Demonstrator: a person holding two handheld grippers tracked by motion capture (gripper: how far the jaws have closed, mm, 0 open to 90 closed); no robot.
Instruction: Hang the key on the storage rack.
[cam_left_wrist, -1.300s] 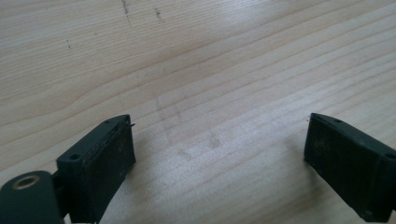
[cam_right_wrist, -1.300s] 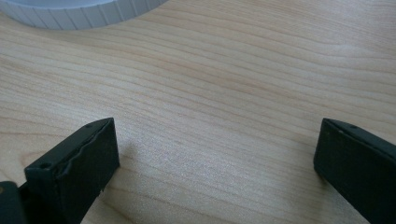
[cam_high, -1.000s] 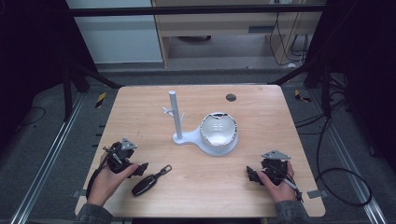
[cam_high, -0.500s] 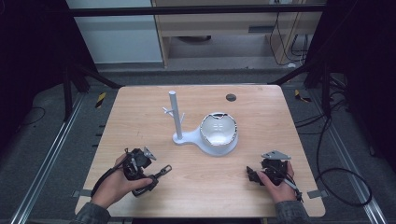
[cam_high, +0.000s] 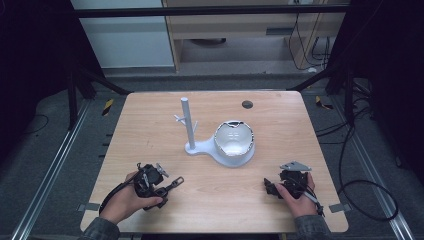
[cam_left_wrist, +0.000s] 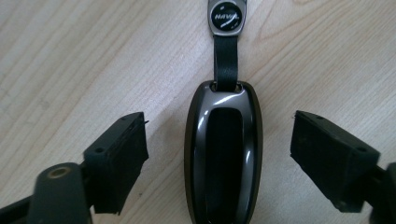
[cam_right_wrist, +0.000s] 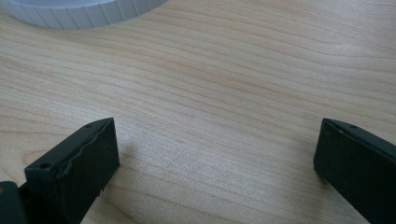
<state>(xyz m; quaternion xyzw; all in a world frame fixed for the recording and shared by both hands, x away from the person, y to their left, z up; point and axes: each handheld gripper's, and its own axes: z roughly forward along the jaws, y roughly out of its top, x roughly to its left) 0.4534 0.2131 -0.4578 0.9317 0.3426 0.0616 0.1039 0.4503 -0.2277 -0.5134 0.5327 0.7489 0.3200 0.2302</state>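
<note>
A dark glossy car key fob (cam_left_wrist: 223, 154) with a short strap and a round badge (cam_left_wrist: 226, 17) lies flat on the wooden table (cam_high: 280, 125). My left gripper (cam_high: 161, 191) is over it at the table's front left, open, one jaw on each side of the fob and apart from it. In the high view the fob's strap end (cam_high: 175, 182) pokes out past the gripper. My right gripper (cam_high: 271, 189) rests at the front right, open, with bare wood between its jaws.
A white stand (cam_high: 189, 125) with a post, small pegs and a bowl (cam_high: 233, 141) at its base sits mid-table; its ribbed rim (cam_right_wrist: 79, 11) shows in the right gripper view. A dark round hole (cam_high: 247, 104) marks the far side.
My left gripper has moved right, over the key fob, and now straddles it. The right gripper has stayed in place.
</note>
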